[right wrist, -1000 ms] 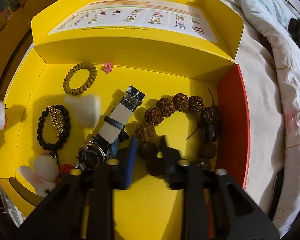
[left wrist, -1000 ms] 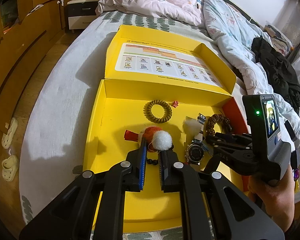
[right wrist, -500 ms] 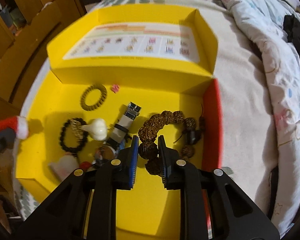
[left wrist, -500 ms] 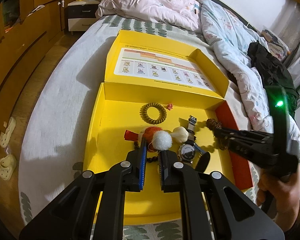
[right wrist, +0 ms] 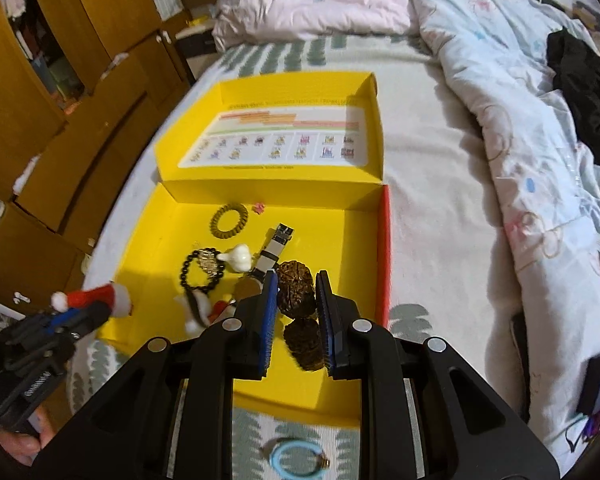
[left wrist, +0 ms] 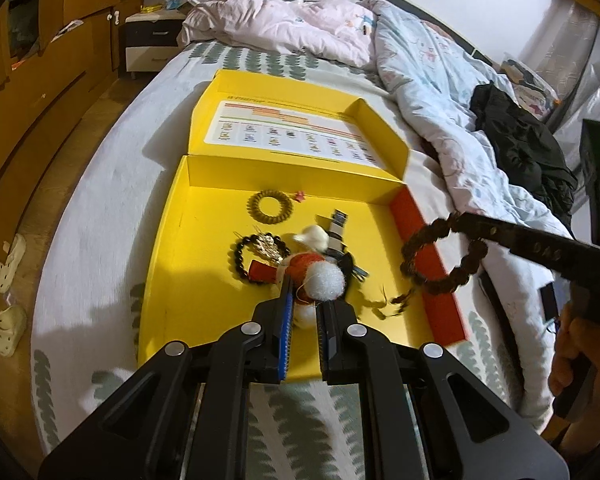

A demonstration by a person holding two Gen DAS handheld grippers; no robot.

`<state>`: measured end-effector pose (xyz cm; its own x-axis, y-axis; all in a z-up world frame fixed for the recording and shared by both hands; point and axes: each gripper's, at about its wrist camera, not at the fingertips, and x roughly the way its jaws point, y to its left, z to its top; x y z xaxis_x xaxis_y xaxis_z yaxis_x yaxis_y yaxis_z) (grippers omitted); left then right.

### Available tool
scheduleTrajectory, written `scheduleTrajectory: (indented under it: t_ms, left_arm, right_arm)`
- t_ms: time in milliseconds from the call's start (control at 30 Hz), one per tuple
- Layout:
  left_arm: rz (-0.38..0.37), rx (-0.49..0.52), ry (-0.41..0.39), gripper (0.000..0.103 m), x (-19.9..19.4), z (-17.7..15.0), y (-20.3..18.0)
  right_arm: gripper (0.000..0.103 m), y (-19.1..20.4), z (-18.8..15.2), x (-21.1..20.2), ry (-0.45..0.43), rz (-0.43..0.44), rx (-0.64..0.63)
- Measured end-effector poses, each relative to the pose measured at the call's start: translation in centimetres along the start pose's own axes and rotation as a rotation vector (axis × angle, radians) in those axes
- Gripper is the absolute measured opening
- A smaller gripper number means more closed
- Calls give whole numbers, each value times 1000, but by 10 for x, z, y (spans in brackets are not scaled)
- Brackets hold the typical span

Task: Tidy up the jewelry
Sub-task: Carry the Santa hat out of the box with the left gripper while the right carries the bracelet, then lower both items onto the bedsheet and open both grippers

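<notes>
Our right gripper (right wrist: 297, 298) is clamped on a bracelet of knobbly, walnut-like brown seed beads (left wrist: 440, 264) — one rough bead sits pinched between the ribbed blue pads, and the loop hangs free in the air beside the red wall of the flat yellow cardboard box (left wrist: 188, 248). Our left gripper (left wrist: 304, 308) is nearly closed, its pads squeezing a fuzzy red-and-white plush charm with a white pompom (left wrist: 320, 280). Beyond its jaws, on the box floor, lie a glossy black round-bead bracelet (left wrist: 240, 256), an olive coiled hair tie (left wrist: 270, 208) and a white-strapped wristwatch (right wrist: 276, 246). Below the right jaws, on the leaf-patterned bedsheet (right wrist: 440, 208), rests a smooth pale-blue ring (right wrist: 296, 458).
</notes>
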<state>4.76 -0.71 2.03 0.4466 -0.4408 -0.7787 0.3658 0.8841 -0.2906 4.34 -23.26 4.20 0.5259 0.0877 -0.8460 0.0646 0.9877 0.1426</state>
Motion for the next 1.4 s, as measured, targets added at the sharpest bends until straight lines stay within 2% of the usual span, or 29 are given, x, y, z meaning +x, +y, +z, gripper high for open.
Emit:
scheduleTrajectory:
  t_ms: [300,500,733,1000,1400]
  left_arm:
    - [-27,36,3,11,-28,-39,-26]
    - [-35,39,40,11,-23,-72,-34]
    - [-9,23,109,11,0,-108,-32]
    - [39,-5,160,10,27,-124,-18]
    - [72,-9,216,11,56,-137,-13]
  right_arm:
    - [20,-26,-42,-82,-97,-2,34]
    - [20,-58,-82,-104,-100,-41,66]
    - [20,-85,-124,-70,-33,-124,90]
    - [20,-82,-160,-13,57,-88,84]
    - [20,-74,-178,33,116,-47,88]
